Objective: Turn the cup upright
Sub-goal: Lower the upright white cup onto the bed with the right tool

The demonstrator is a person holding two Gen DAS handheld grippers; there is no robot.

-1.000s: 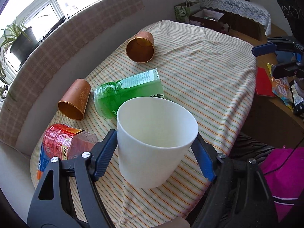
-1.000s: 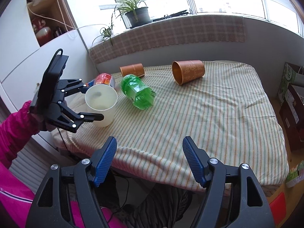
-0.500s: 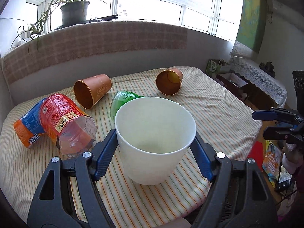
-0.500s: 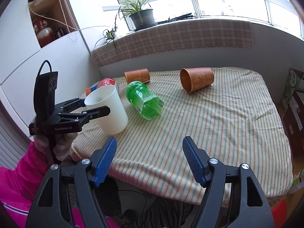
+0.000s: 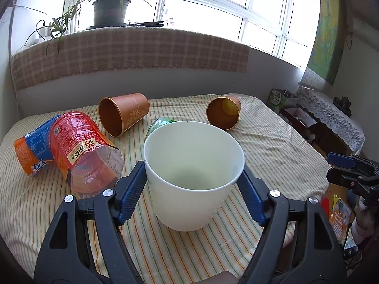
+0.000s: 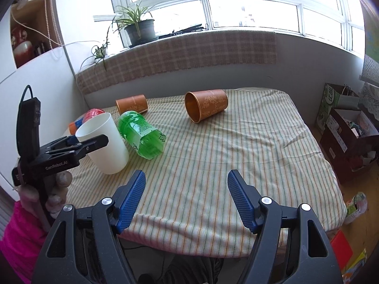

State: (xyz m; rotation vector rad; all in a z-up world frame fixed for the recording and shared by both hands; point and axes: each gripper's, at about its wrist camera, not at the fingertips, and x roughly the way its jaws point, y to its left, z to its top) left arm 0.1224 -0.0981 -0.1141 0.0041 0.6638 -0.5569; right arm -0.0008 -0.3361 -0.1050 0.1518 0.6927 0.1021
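A: We have the white cup [image 5: 193,177] clamped in the left gripper [image 5: 191,189], mouth up, on the striped tablecloth [image 5: 272,146] near its front edge.

B: It looks light and thin-walled, so we squeeze mid-wall, gently. Our right gripper [image 6: 187,198] hangs wide, holding nothing.

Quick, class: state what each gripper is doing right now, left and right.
Left gripper: shut on the white cup, mouth up.
Right gripper: open, holding nothing, above the near edge of the striped tablecloth.

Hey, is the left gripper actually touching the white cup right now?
Touching: in the left wrist view, both blue pads of the left gripper press the white cup walls.
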